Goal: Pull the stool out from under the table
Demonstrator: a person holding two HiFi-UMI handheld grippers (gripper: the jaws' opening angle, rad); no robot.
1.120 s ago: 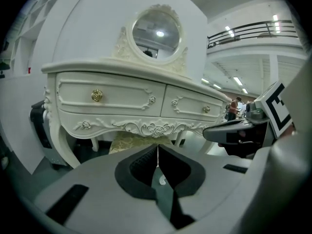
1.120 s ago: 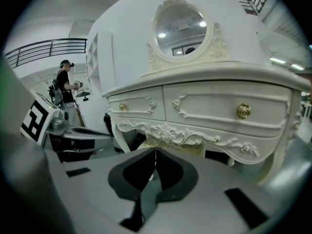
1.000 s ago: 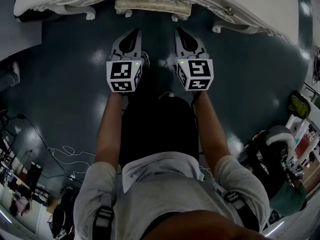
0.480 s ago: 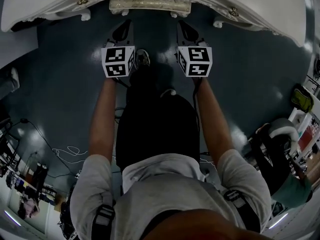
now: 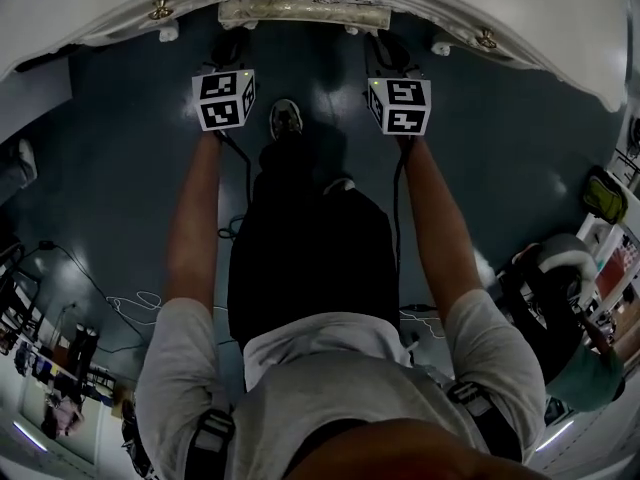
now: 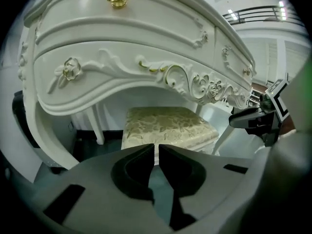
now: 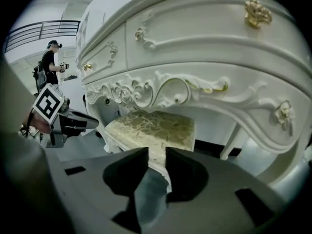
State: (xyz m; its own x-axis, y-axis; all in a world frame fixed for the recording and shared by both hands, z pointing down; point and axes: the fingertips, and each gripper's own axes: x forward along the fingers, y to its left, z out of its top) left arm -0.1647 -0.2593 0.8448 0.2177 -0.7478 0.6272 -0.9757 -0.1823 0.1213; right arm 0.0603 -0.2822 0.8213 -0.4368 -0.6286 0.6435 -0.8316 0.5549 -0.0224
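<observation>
Since a second ago both tongs have sunk lower and closer to the glossy white tabletop [image 5: 520, 8] and moved wider apart. The left tongs [image 6: 157, 147] are pressed together and empty; the right tongs [image 7: 157, 152] have just been opening to a narrow gap, pinching nothing. Just ahead of both tips, tucked under the scroll-carved, gilt-touched front, stands the stool [image 6: 165, 126], a squarish cushion of pale leaf-patterned fabric.

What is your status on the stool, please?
Left gripper shut, empty. Right gripper jaws just opening, nothing between them. Stool tucked under table, untouched. Table edge overhangs it; nothing else in the way.
</observation>
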